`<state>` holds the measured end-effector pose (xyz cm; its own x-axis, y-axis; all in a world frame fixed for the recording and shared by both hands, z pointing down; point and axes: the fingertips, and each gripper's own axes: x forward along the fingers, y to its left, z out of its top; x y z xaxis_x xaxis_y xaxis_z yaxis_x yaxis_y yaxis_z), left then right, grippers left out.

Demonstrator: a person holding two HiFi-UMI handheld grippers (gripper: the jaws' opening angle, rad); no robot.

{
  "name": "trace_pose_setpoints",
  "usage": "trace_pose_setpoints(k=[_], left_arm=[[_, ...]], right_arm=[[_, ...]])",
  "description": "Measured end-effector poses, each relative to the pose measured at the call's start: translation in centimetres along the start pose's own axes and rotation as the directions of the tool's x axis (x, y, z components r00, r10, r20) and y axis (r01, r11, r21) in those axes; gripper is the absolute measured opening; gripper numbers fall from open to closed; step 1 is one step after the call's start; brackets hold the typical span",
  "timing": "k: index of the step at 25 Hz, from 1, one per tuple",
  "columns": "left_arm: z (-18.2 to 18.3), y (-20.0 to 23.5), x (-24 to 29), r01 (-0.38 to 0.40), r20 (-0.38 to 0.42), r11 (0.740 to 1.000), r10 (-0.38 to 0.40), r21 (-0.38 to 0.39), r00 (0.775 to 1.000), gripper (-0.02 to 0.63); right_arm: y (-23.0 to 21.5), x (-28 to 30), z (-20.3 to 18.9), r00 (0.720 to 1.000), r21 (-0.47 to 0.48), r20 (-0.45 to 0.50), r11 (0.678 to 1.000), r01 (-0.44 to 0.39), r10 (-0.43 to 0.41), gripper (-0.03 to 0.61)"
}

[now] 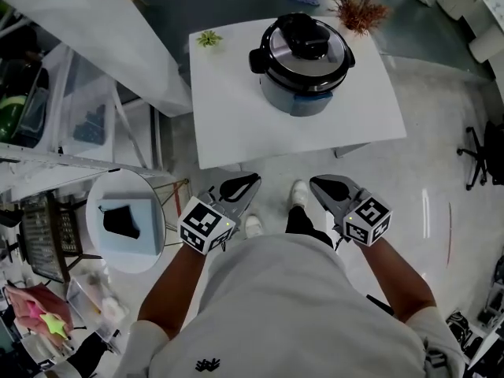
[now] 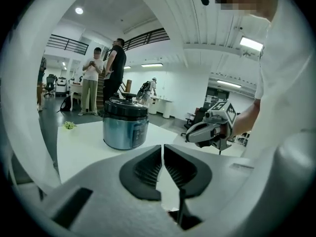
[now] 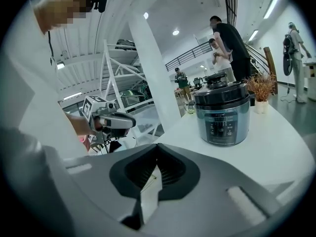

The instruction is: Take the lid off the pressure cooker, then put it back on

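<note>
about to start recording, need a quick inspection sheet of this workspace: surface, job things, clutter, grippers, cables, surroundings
surface: white table, holds cooker and two plants
job's things: cooker upright on the table's far half, lid on
clutter: green plant at far left corner, dried plant at far right corner
grippers: left gripper and right gripper both shut, empty, short of the table
cables: nothing seen
surroundings: round stand and shelves at left, office chair at right, people beyond
</note>
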<state>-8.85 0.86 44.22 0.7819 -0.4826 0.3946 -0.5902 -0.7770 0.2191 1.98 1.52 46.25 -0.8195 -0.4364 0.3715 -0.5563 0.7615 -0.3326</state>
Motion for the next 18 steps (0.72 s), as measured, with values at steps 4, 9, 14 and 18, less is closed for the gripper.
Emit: trace_pose_setpoints(k=[4,9,14,18], left_arm=[[-0.7,-1.3,-0.6,0.028,-0.007,1.0,-0.028,-0.003,1.0,0.006],[-1.4,-2.3,-1.1,0.048,-0.028,0.999,-0.048,-0.015,0.998,0.006],[-1.8,-3.3,-1.6,0.067,-0.032,0.997,-0.068,-0.032,0.997,0.006],[-2.1,-3.7,-1.9,0.081,-0.047,0.996,-0.083,-0.032,0.995,0.006]], right_arm=[[1.5,-0.3,-0.6,1.0,0.009,0.004,1.0,0.011,-0.011,0.011],[3.1,-0.3,-1.3,1.0,0.008,-0.003,1.0,0.009,-0.009,0.011],[4.1,-0.4,-1.2,1.0,-0.001,0.001,1.0,0.008,-0.008,0.01],[4.3,-0.6,-1.4,1.0,0.003,0.0,1.0,0.015,-0.015,0.009]])
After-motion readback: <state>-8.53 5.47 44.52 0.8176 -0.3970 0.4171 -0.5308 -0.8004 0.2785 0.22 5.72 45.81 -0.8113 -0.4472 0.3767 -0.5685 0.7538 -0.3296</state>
